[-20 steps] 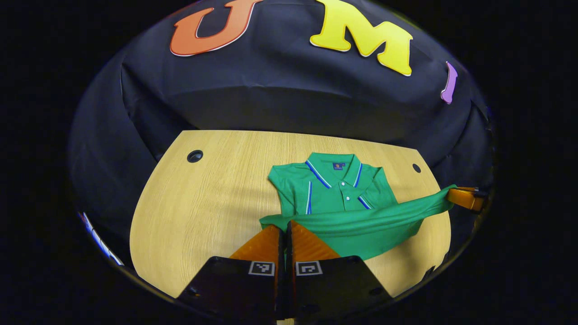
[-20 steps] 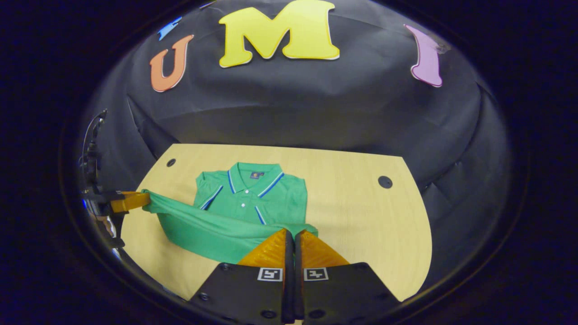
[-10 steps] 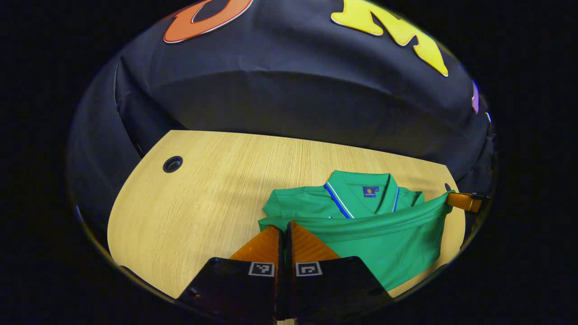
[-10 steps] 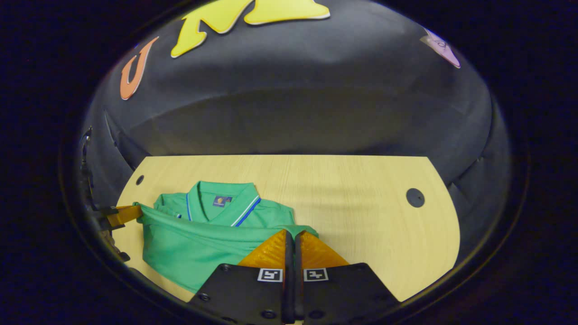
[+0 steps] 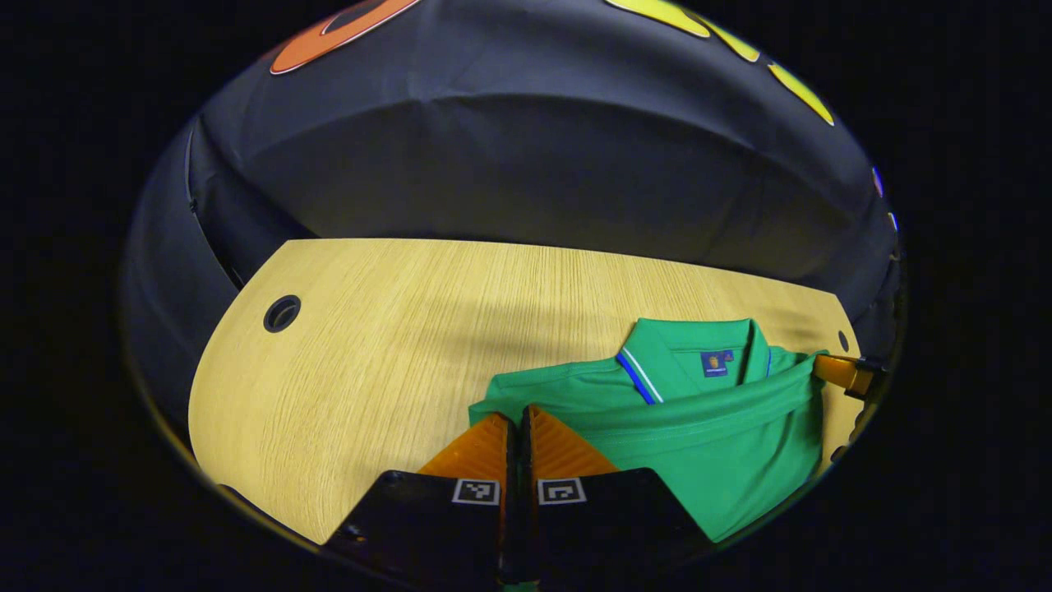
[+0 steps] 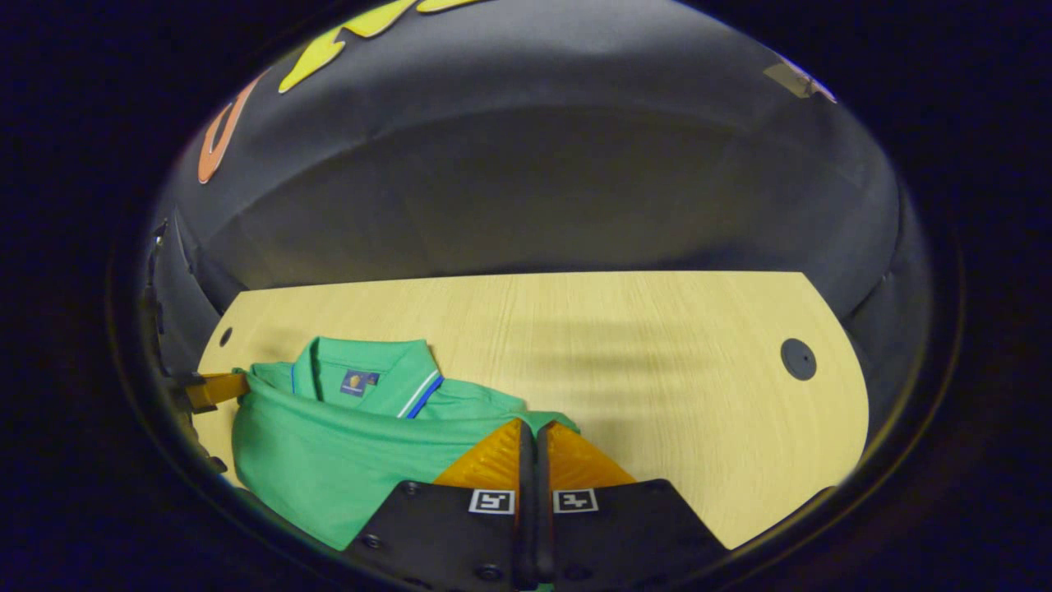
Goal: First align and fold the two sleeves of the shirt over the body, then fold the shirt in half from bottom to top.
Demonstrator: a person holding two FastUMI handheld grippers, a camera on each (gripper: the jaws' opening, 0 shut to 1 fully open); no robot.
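Left gripper [image 5: 518, 423] pinches the green polo shirt [image 5: 707, 444] hem at lower centre; right gripper [image 6: 530, 432] pinches it likewise; hem lies near the collar on the pale wooden table [image 5: 370, 329].

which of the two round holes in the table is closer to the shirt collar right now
The small hole by the far corner beside the collar. The other hole sits across a wide stretch of bare table.

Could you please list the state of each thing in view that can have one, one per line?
shirt: sleeves folded in, bottom hem raised and carried up near the collar.
left gripper: shut on the hem's left corner.
right gripper: shut on the hem's right corner.
table: bearing the shirt.
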